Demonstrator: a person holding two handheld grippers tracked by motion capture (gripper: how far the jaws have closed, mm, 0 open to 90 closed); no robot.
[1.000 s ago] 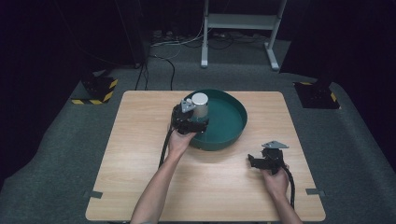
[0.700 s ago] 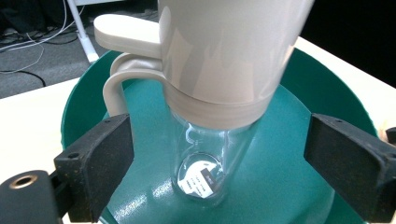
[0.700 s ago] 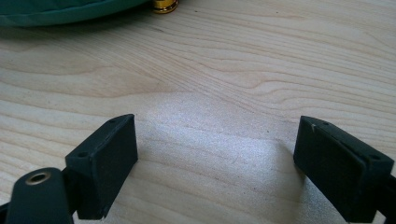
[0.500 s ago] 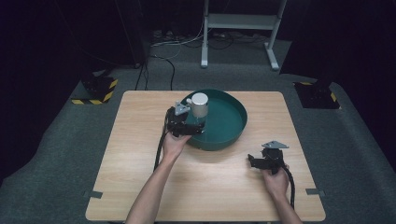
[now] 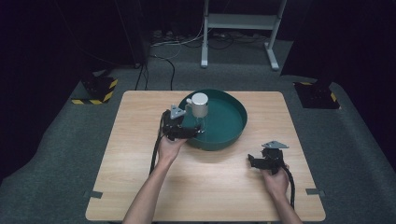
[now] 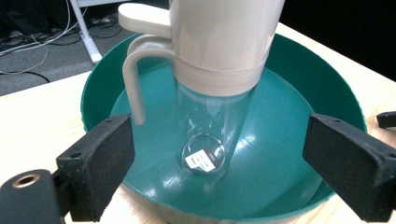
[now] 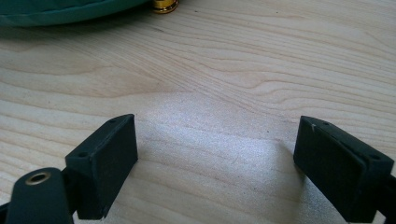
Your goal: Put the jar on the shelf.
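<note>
A clear cup [image 5: 200, 106] with a whitish lid and handle stands upright inside the green bowl [image 5: 233, 128] at the table's middle back. My left gripper [image 5: 194, 133] sits at the bowl's near left rim, aimed at the cup. In the left gripper view the cup [image 6: 219, 42] rises beyond the left gripper [image 6: 219, 154], over the bowl's wall [image 6: 303, 70]. Its jaws have just been closing slightly and stand wide, touching nothing. My right gripper [image 5: 252, 162] rests low at the front right, open. In the right gripper view the right gripper [image 7: 217, 149] has bare wood between its pads.
A small brass-coloured piece [image 7: 164, 5] lies by the bowl's edge in the right gripper view. The wooden table [image 5: 140, 186] has bare room at the front and left. Black-and-yellow bases [image 5: 95, 91] and a white frame [image 5: 238, 28] stand on the floor behind.
My left gripper has drawn back a little to the left and nearer the bowl's rim, away from the cup. The cup stays in place. The right hand has not moved.
</note>
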